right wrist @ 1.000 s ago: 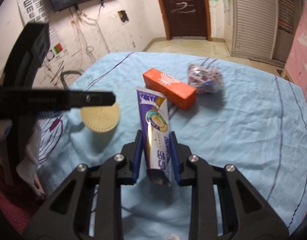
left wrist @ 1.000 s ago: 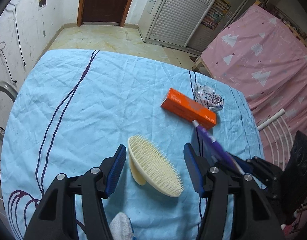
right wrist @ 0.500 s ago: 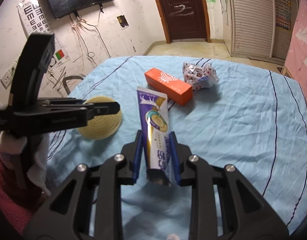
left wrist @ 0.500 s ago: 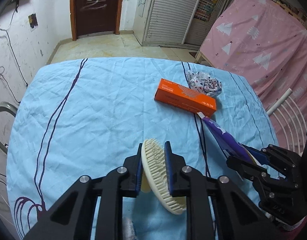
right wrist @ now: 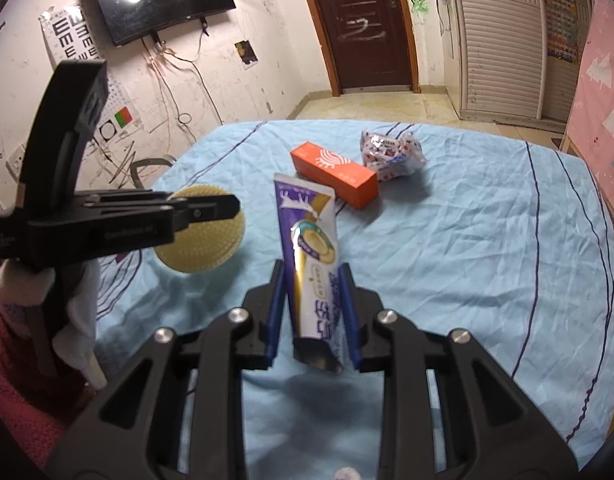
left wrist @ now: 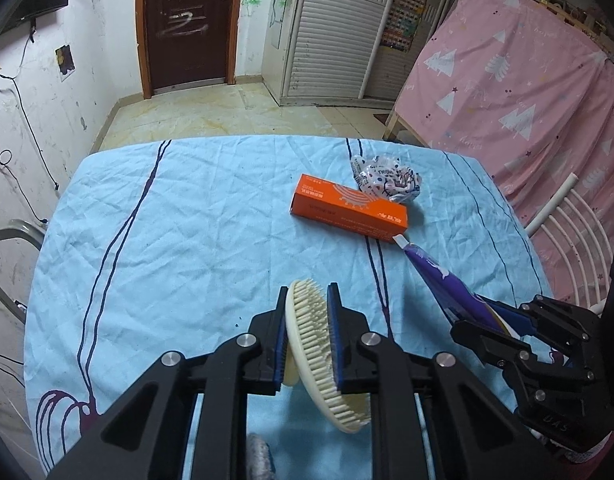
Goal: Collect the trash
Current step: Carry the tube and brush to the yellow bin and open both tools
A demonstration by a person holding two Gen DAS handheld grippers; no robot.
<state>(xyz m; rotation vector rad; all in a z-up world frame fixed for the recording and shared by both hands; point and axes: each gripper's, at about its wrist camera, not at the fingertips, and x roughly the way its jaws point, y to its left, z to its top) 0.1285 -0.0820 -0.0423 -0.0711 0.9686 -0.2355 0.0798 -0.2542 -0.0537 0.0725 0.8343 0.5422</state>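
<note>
We see the left claw clamped on a cream bristled brush, its blue pads pressing both faces; the jaws have just been closing onto it, and the brush hangs tilted between them, clear of the blue cloth covering the worktop. Our right claw grips a purple and white toothpaste tube near its crimped end, the tube pointing away towards the far edge of the worktop. Towards the far right corner an orange carton lies flat on the cloth, and a crumpled spotted wrapper sits just beside it, nearer that corner. In the right wrist view the brush shows as a round disc held by the left claw, off the cloth near the left edge.
</note>
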